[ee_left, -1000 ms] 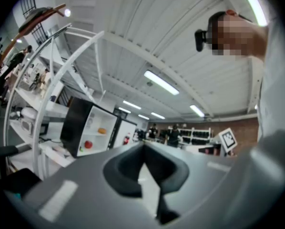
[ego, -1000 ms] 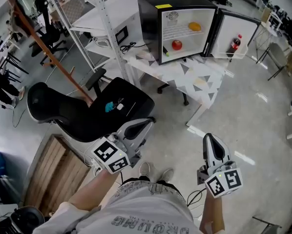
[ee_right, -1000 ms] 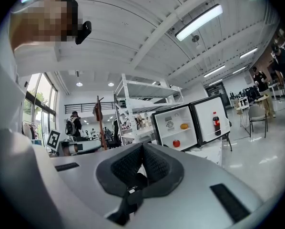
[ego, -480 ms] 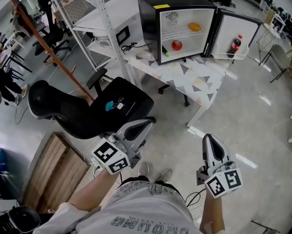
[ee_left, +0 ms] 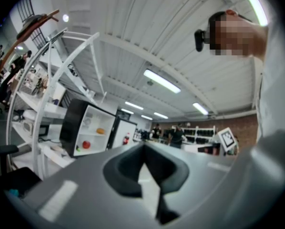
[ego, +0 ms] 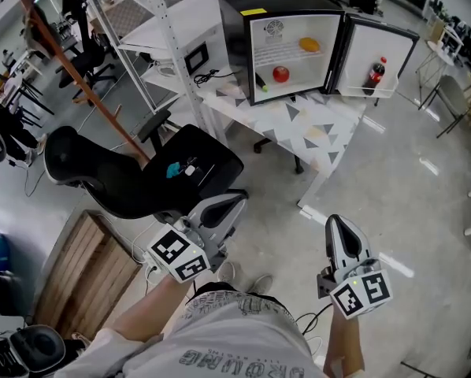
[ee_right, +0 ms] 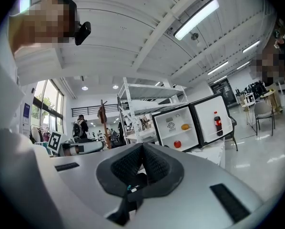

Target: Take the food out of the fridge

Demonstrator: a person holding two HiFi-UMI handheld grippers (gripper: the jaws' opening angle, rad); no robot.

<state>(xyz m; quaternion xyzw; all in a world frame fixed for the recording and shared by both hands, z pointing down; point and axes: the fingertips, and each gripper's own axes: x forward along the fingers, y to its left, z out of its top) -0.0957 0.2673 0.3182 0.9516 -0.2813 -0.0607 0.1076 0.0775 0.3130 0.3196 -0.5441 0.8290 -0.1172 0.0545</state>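
Fridge (ego: 239, 38) shifted leftward, holding one red fruit (ego: 280, 74), one orange (ego: 309, 44), one bottle (ego: 375, 73).

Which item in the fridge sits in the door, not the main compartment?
The cola bottle, upright in the open door. The orange food lies on the upper shelf, the red fruit below it.

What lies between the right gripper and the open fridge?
Head view: from the right gripper, bare floor, then the patterned table bearing the fridge.

head view | fridge (ego: 235, 46) and chair (ego: 141, 181) shifted slightly left
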